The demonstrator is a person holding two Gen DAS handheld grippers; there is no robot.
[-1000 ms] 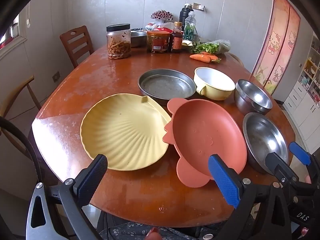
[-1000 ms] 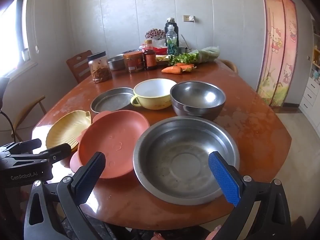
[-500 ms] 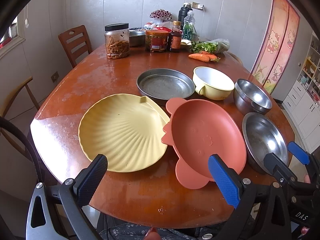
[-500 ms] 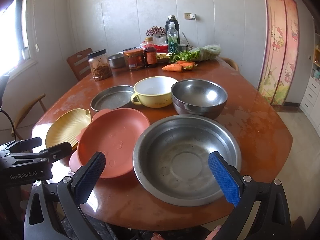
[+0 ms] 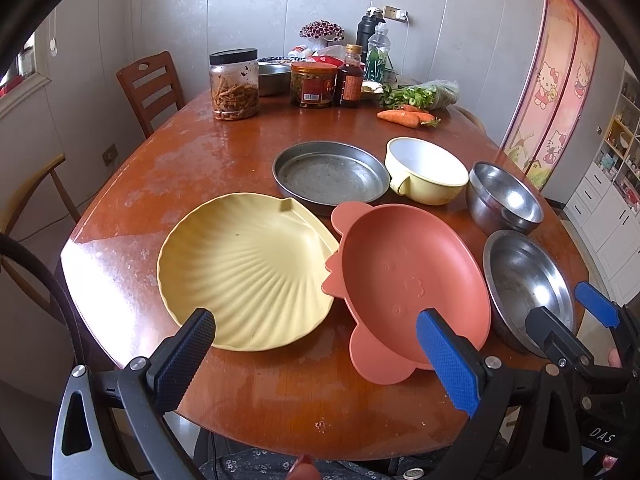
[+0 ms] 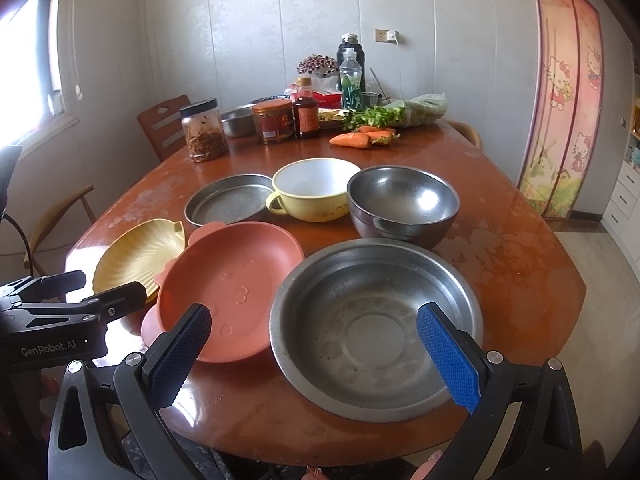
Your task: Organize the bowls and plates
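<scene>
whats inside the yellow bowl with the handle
The yellow bowl looks empty: the right wrist view shows only its plain white inner wall. Its near rim hides part of the bottom, so something small and flat there cannot be ruled out.

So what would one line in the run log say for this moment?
stage: before first pick | left gripper: open, empty, facing yellow shell plate | right gripper: open, empty, facing wide steel bowl | dishes unstacked

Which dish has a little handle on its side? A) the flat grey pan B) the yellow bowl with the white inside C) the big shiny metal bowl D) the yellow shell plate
B: the yellow bowl shows a loop handle on its left side; no other dish shows one.
</scene>
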